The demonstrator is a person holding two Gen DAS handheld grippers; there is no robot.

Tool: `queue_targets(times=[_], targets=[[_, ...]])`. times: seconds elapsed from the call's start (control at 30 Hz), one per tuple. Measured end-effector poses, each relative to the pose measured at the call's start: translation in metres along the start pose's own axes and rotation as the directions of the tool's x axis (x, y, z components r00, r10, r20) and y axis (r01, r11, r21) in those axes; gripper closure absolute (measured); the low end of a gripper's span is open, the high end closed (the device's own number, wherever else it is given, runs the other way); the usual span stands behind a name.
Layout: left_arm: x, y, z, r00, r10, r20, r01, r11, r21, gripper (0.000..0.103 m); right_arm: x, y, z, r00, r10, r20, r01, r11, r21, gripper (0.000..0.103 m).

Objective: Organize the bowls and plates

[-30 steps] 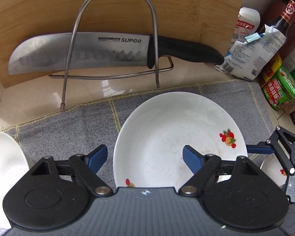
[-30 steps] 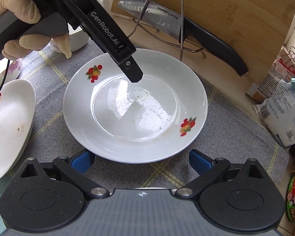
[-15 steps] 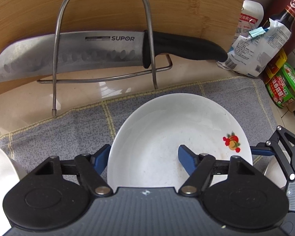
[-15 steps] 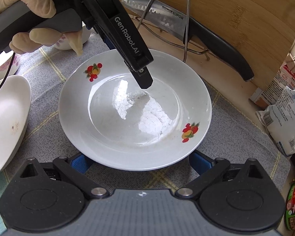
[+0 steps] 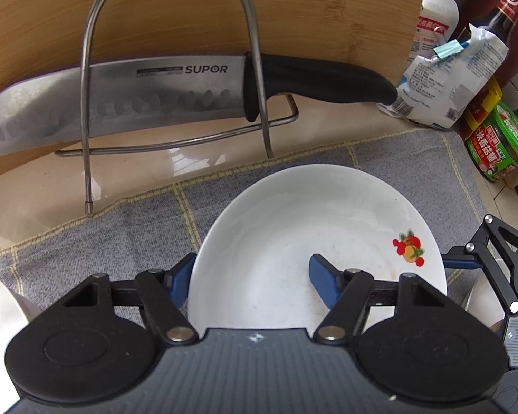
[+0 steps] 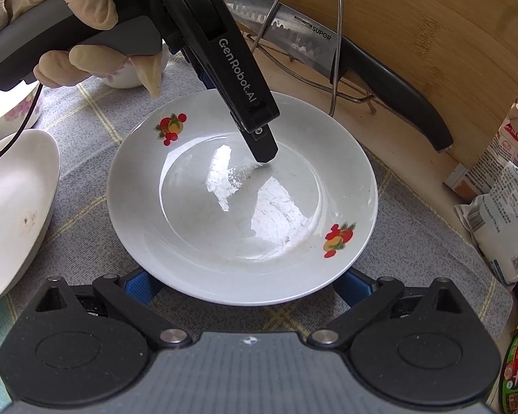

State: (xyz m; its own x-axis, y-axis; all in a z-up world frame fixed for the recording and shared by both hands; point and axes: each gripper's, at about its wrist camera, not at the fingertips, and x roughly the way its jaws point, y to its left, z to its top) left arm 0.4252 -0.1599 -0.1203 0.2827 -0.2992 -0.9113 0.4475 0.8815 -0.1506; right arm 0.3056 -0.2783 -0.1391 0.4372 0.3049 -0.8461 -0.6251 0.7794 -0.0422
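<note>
Grey-blue checked cloth covers most of the pale tabletop, and a wooden cutting board leans at the back. In front of the board a wire rack holds a knife with a black handle; its blade reads "SUPOR".

A white plate with two fruit decals lies flat on the cloth, in the middle. The left hand-held gripper straddles the plate's left rim, one blue finger outside it and the other inside the dish. Its jaws are closing, with the rim between them but not yet pinched.

Only the right wrist view shows that hand-held gripper from outside. A gloved hand grips its grey handle, "GenRobot.AI" runs down the black arm, and the visible fingertip touches the plate's inner slope (the other finger is hidden behind it). That view also shows a second decal plate at the left edge and a bowl with pink flowers behind it.

The right hand-held gripper sits at the plate's near rim, fingers spread wide and pinching nothing.

Only the left wrist view shows, at the right, a dark bottle with a red label, a clipped white packet and a green-lidded jar with Chinese print too small to read.
</note>
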Motion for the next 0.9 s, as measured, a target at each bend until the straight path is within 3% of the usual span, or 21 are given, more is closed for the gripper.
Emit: queue_targets(times=[0.9], targets=[[-0.0034,0.0025,-0.0034,0.999,-0.046,-0.015,0.047,0.997,0.068,0.035,-0.0033,-0.001,-0.001,1.0,-0.015,0.02,0.015,1.0,0.0,0.0]])
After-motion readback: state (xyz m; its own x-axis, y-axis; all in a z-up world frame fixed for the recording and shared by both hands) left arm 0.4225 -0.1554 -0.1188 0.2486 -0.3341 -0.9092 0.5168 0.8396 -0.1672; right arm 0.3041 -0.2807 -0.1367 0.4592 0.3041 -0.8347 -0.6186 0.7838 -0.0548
